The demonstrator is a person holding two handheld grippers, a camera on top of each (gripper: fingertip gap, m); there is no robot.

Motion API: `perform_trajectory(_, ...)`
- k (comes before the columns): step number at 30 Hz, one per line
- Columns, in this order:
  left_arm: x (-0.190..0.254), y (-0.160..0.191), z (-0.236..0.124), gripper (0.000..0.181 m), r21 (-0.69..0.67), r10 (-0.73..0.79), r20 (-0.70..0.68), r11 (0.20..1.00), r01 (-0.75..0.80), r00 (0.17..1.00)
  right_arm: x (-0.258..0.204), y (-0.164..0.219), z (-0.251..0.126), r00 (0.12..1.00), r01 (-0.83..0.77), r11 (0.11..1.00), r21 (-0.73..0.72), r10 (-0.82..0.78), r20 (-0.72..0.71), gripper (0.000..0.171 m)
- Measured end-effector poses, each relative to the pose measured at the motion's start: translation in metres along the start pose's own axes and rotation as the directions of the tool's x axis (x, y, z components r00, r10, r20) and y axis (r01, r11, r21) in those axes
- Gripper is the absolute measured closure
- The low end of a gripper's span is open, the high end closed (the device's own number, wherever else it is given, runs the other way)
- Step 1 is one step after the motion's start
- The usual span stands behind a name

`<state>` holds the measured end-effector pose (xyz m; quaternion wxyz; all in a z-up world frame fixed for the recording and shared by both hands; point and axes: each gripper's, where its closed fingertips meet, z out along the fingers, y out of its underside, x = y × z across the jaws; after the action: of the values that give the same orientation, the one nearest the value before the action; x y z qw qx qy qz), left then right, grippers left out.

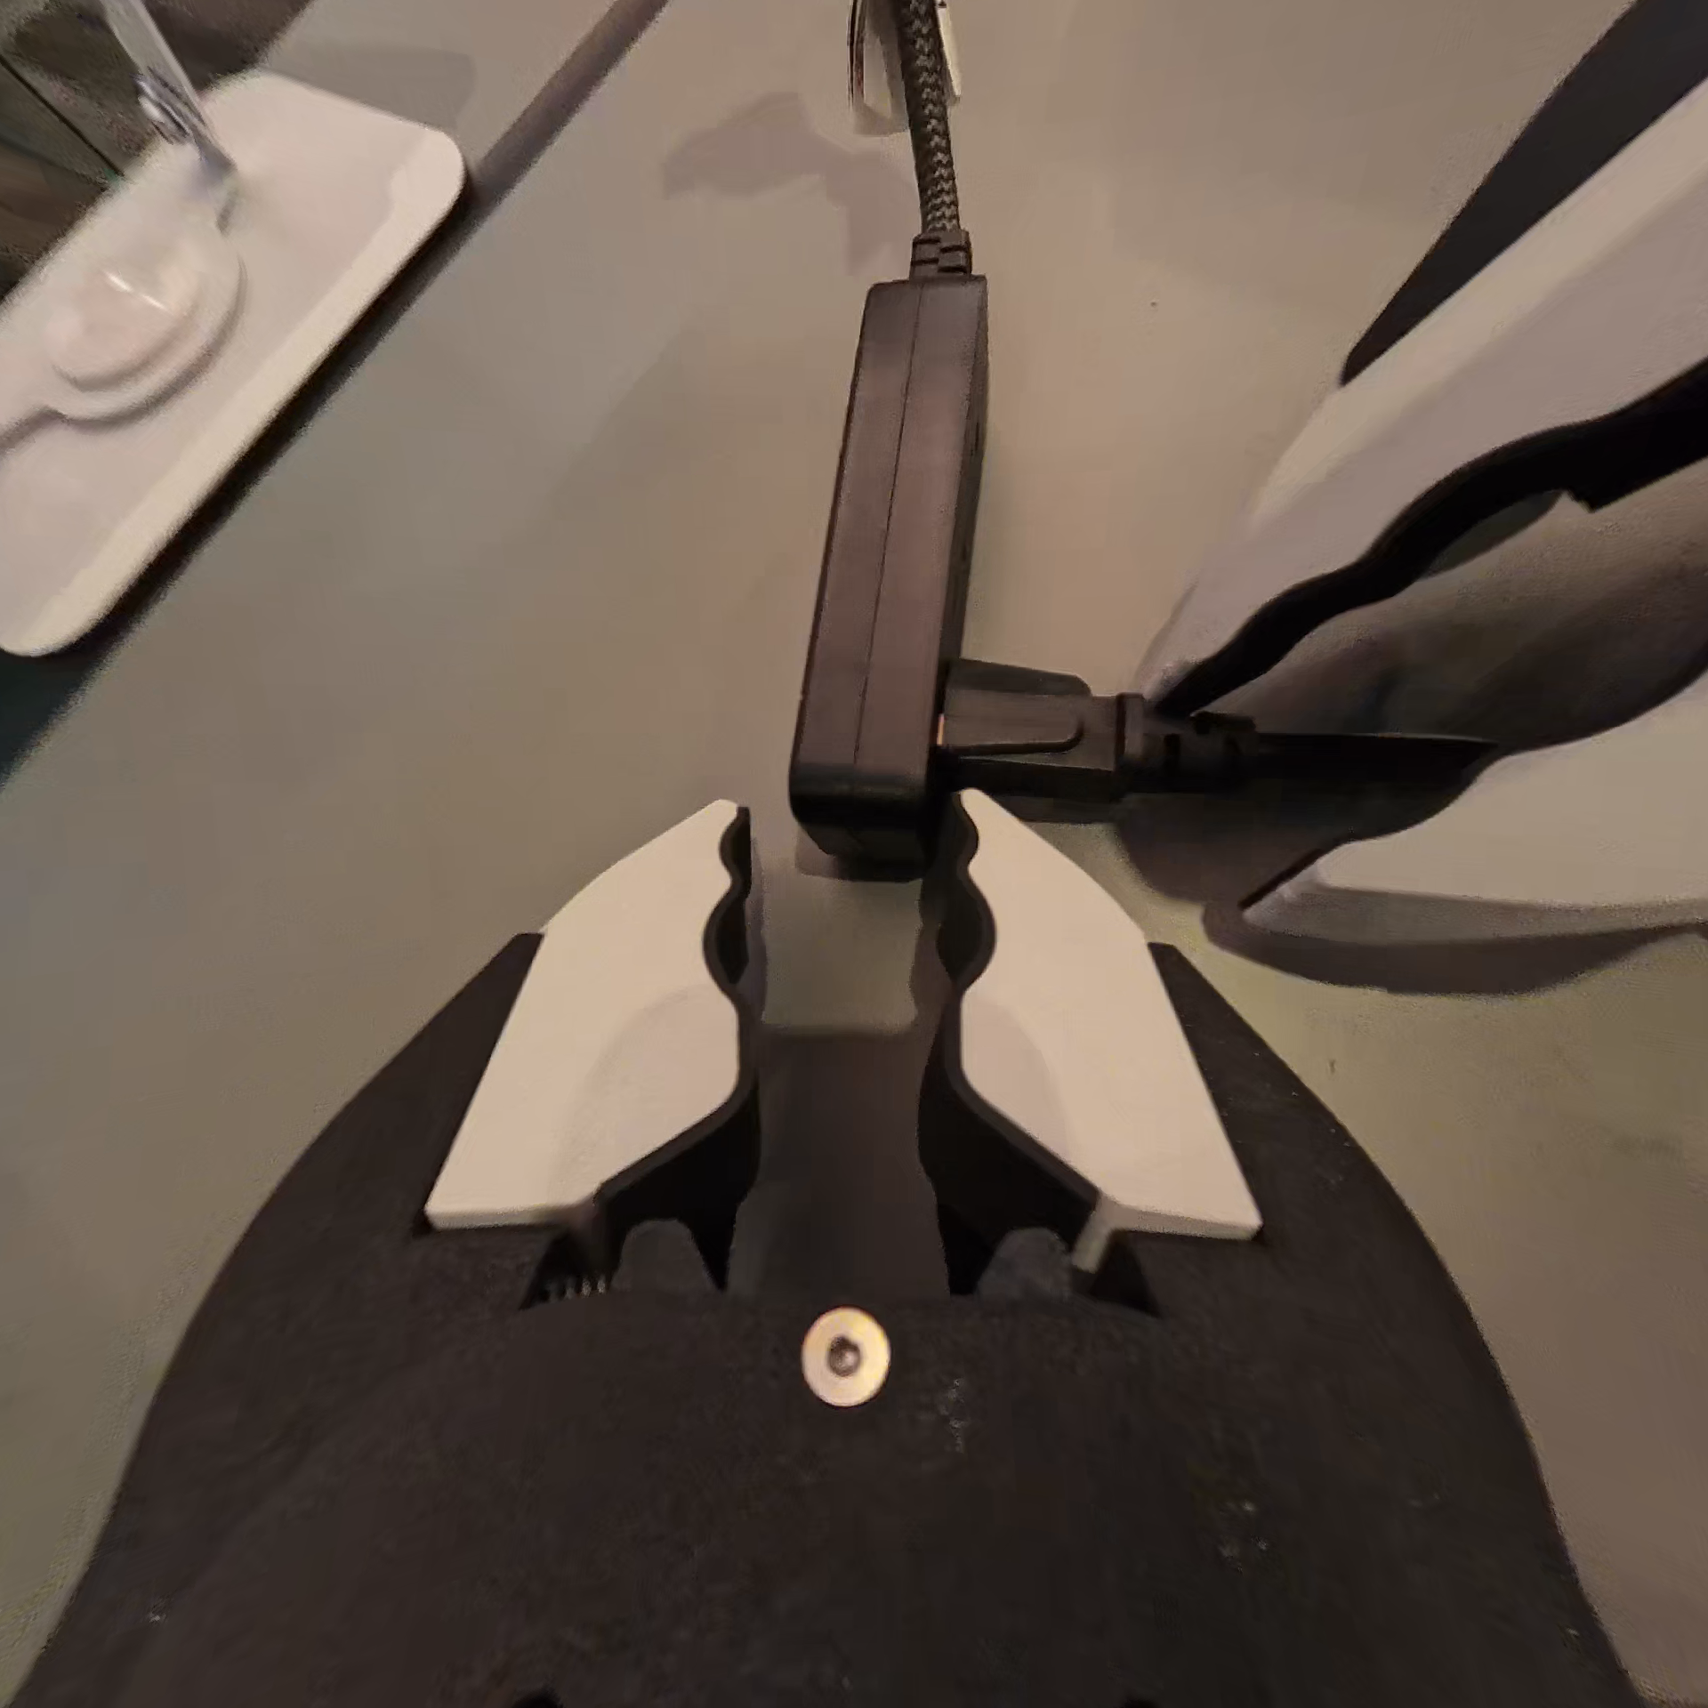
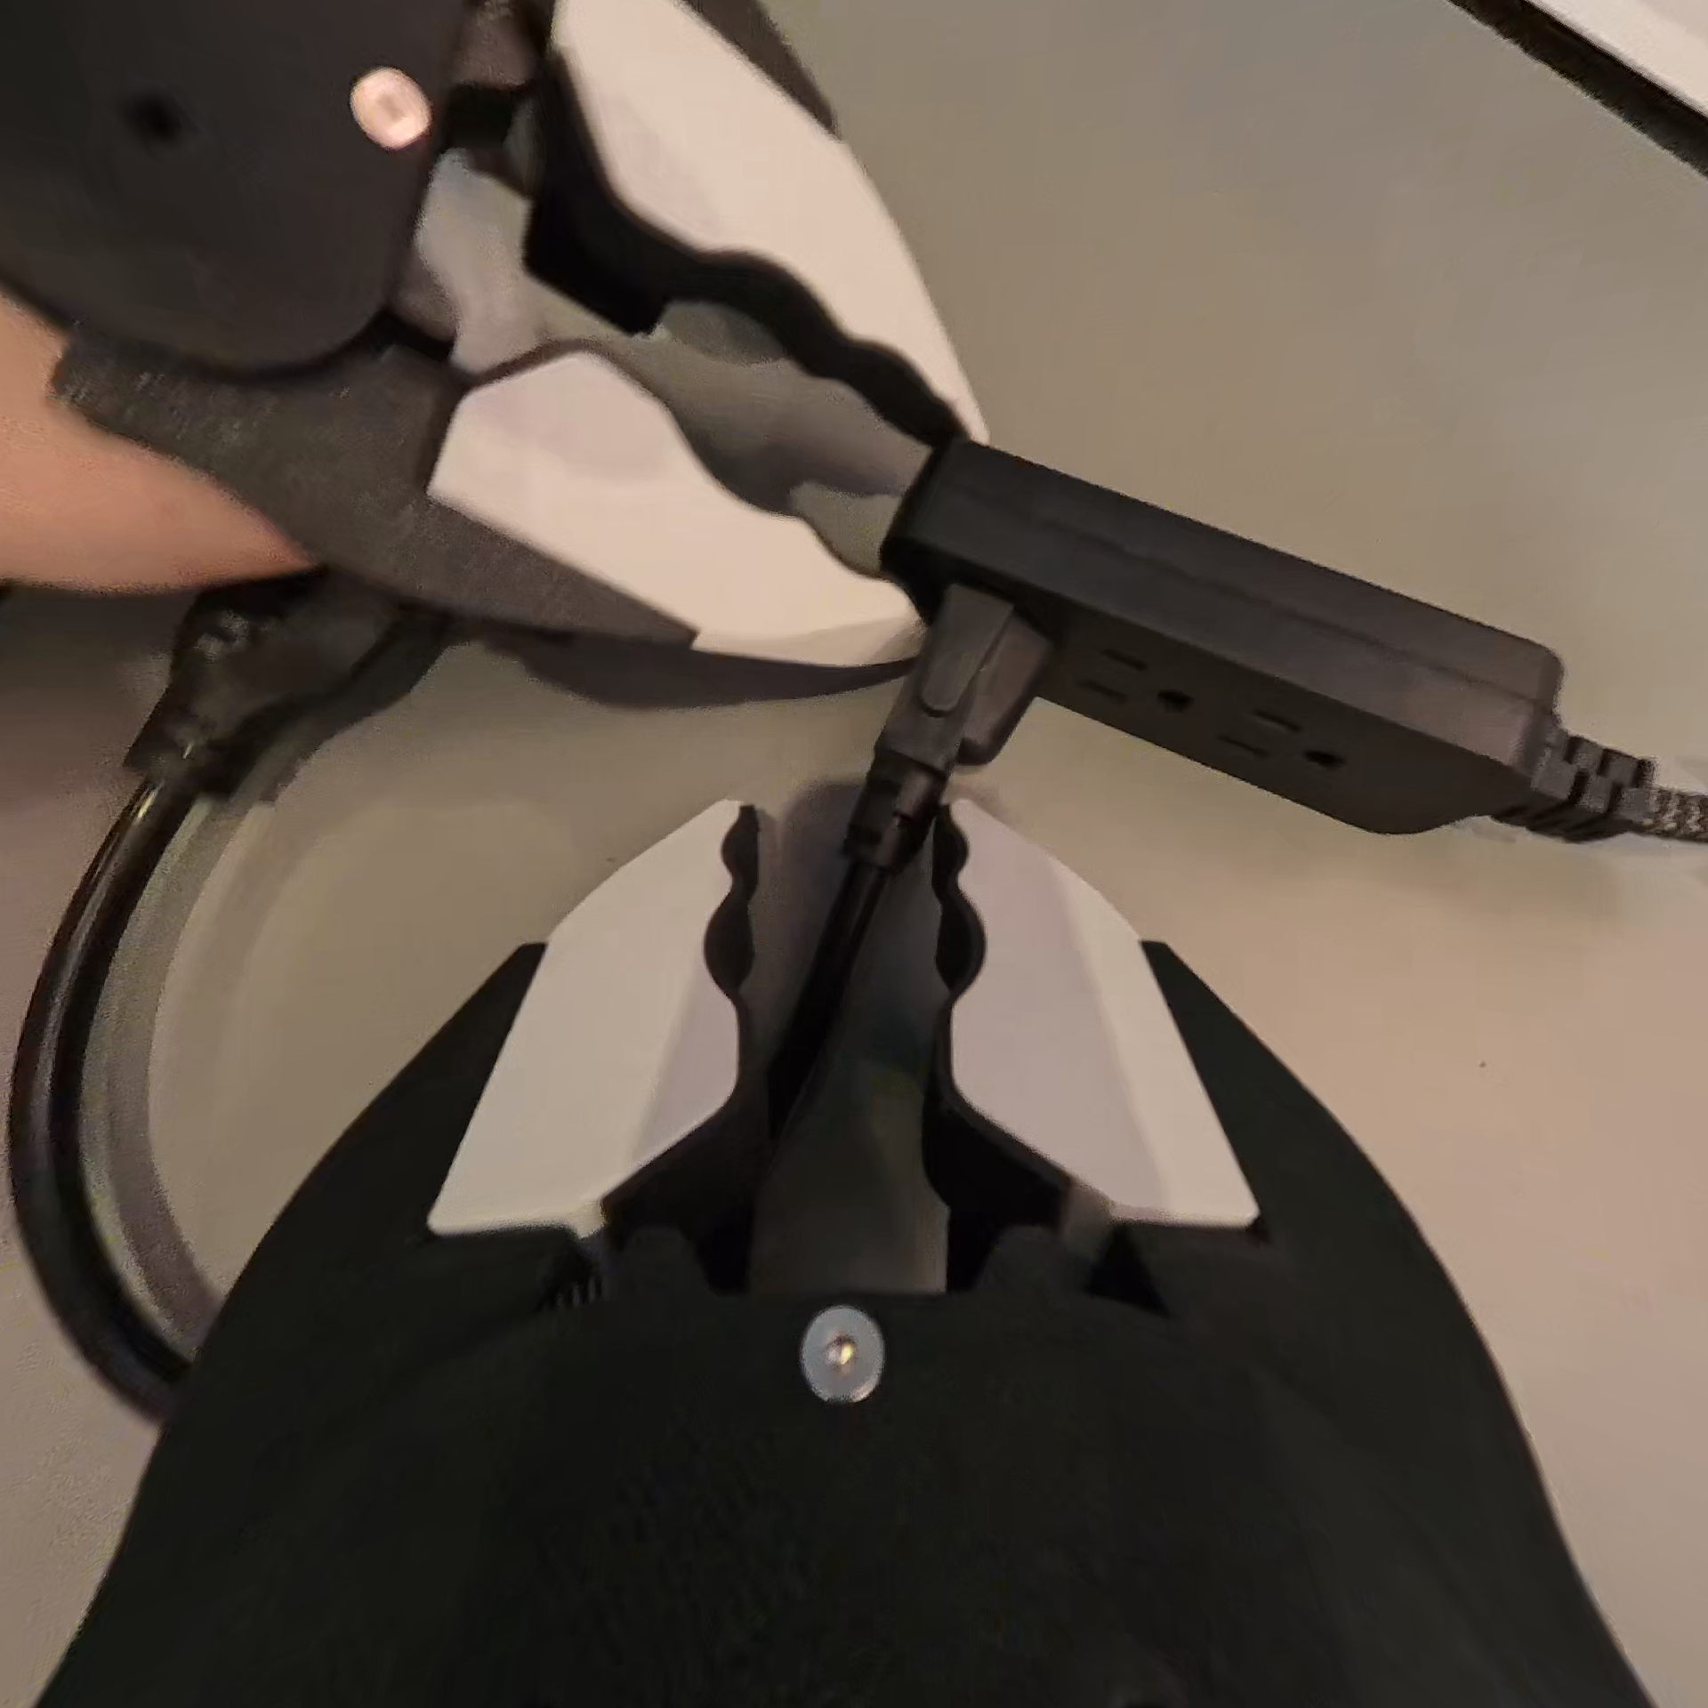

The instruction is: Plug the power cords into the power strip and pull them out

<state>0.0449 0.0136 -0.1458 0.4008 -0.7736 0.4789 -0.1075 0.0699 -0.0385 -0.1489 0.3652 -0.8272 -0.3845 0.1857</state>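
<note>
A black power strip (image 1: 887, 555) stands on its side on the grey table, outlets facing right; it also shows in the right wrist view (image 2: 1248, 638). A black plug (image 1: 1026, 730) sits in the outlet nearest me, with a sliver of prong showing; the right wrist view shows it too (image 2: 970, 684). My left gripper (image 1: 850, 823) is open, its tips on either side of the strip's near end, the right pad touching it. My right gripper (image 2: 846, 823) is open around the plug's cord (image 2: 860, 924), tips just behind the plug. Each gripper shows in the other view: the right (image 1: 1192, 795) and the left (image 2: 924, 541).
The strip's braided cable (image 1: 933, 139) runs away across the table. A second black connector (image 2: 213, 684) on a thick looping cord (image 2: 55, 1017) lies under the left gripper. A white flat base (image 1: 305, 305) holding a clear piece sits far left. A hand (image 2: 92, 481) holds the left gripper.
</note>
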Motion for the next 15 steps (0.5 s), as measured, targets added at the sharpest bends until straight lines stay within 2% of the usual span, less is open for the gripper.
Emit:
perform_trajectory(1,0.000,0.003,-0.002,0.143,-0.009,-0.034,-0.038,0.999,0.034,0.999,0.000,-0.003,-0.004,0.999,0.047,0.999,0.004,-0.047,0.005,0.134)
perform_trajectory(2,-0.002,0.007,-0.005,0.140,-0.034,-0.059,-0.056,0.998,0.057,0.997,0.005,-0.009,-0.011,0.993,0.115,0.993,0.036,-0.114,-0.010,0.143)
perform_trajectory(4,-0.010,0.010,-0.016,0.136,-0.078,-0.162,-0.046,0.984,0.158,0.986,0.021,-0.030,-0.030,0.967,0.252,0.956,0.150,-0.243,-0.077,0.145)
perform_trajectory(7,-0.009,-0.019,-0.043,0.139,0.035,-0.338,-0.105,0.938,0.344,0.935,0.028,-0.052,-0.045,0.918,0.385,0.898,0.215,-0.397,0.014,0.127)
perform_trajectory(10,-0.004,-0.034,-0.058,0.130,0.054,-0.452,-0.113,0.887,0.459,0.885,0.046,-0.058,-0.029,0.796,0.577,0.798,0.172,-0.597,0.098,0.112)
perform_trajectory(12,0.014,-0.036,-0.057,0.130,0.007,-0.503,-0.159,0.860,0.511,0.849,0.055,-0.055,-0.007,0.763,0.610,0.788,0.083,-0.613,0.208,0.113)
perform_trajectory(15,0.036,-0.033,-0.045,0.139,-0.063,-0.518,-0.190,0.854,0.516,0.834,0.074,-0.038,0.025,0.731,0.669,0.734,-0.115,-0.622,0.282,0.111)
